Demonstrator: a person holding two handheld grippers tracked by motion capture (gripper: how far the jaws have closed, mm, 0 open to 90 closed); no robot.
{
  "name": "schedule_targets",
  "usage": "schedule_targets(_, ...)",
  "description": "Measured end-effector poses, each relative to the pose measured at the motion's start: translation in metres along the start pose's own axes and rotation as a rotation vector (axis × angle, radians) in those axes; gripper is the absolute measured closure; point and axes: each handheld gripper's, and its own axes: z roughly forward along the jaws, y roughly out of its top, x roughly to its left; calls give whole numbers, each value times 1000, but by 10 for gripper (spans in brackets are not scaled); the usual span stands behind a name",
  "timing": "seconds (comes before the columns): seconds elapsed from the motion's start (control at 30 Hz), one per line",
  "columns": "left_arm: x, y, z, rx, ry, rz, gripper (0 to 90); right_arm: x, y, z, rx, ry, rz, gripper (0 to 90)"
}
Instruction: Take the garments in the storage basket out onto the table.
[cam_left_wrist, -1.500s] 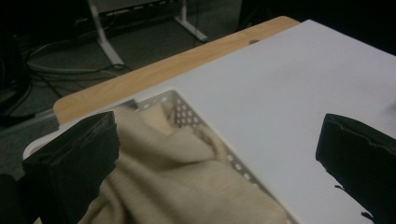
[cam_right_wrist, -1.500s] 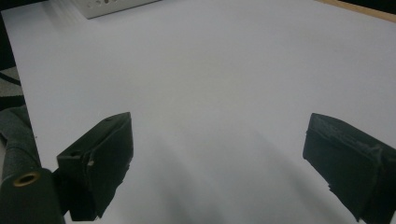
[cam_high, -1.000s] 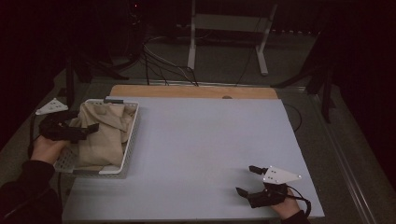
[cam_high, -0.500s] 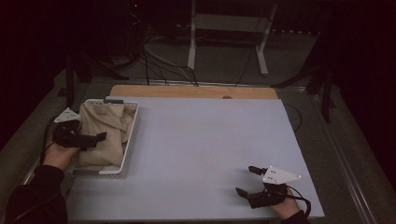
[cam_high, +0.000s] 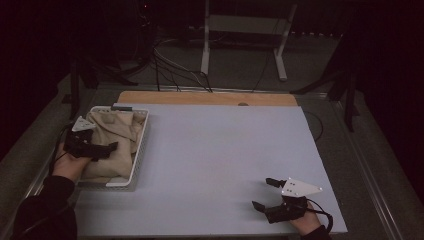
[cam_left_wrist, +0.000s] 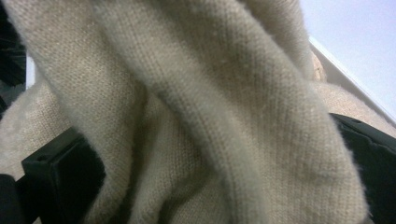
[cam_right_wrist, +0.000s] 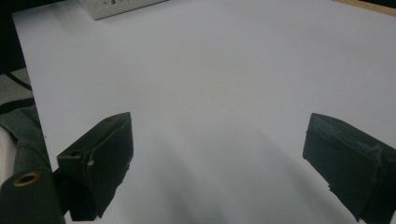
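Left gripper (cam_high: 102, 149) has dropped deeper into the white perforated plastic basket (cam_high: 141, 150); beige knitted wool sweater (cam_left_wrist: 196, 112) now bunches between its parted jaws, so a grab looks imminent. Right gripper (cam_right_wrist: 224, 154) unchanged, jaws wide, bare white table (cam_right_wrist: 224, 70) between them.

the beige cloth (cam_left_wrist: 210, 116) is a soft, fuzzy knit; its basket (cam_high: 141, 145) looks white perforated plastic; the table (cam_high: 225, 150) matt and smooth.
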Motion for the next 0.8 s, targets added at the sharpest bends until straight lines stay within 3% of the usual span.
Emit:
schedule_targets(0.13,-2,-1,3,4,9,0,0,0,0,0,0,3,1,88)
schedule_targets(0.2,-3,-2,5,28,10,5,1,0,0,0,0,2,1,88)
schedule_targets(0.37,-8,-4,9,41,29,33,26,0,0,0,-1,1,4,88)
schedule_targets(0.53,-10,-5,9,56,27,43,247,0,0,0,0,1,7,89)
schedule_targets(0.63,-8,-5,5,29,37,31,512,0,0,0,0,0,7,89)
schedule_targets(0.67,-8,-5,5,24,34,37,564,0,0,0,0,1,8,89)
schedule_targets(0.8,-10,-5,2,5,41,34,658,-1,0,0,2,-1,8,90)
